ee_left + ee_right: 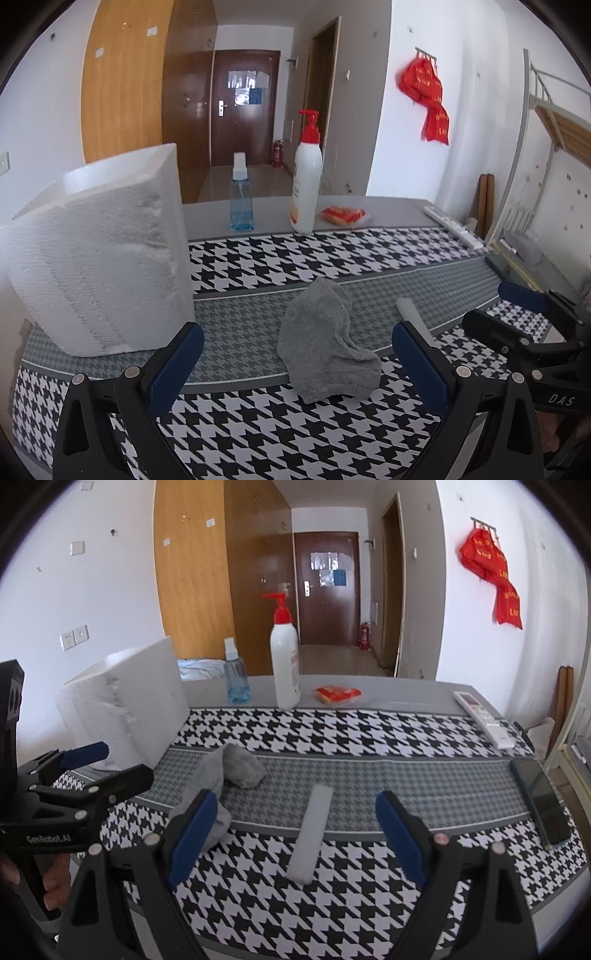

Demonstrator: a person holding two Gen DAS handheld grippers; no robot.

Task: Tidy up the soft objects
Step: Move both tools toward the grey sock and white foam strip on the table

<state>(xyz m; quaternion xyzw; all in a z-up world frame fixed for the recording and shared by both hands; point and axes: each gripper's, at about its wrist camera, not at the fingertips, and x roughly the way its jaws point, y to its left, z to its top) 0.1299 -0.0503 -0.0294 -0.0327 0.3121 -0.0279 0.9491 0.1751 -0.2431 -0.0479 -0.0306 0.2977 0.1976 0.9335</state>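
A crumpled grey sock point(327, 341) lies on the houndstooth cloth point(295, 258), between and just ahead of my open left gripper point(297, 363). It also shows in the right wrist view point(225, 779), left of my right gripper. A flat pale grey strip point(310, 834) lies straight ahead between the fingers of my open right gripper point(295, 836); its end shows in the left wrist view point(410, 314). A white foam box point(103, 254) stands at the left, also in the right wrist view point(125, 705). Both grippers are empty. The right gripper point(524, 314) shows at the right of the left wrist view, and the left gripper point(96, 768) at the left of the right wrist view.
At the table's far edge stand a blue spray bottle point(241, 199), a white pump bottle with red top point(306, 177) and a red snack packet point(343, 215). A white remote point(484, 718) and a dark phone point(543, 801) lie at the right.
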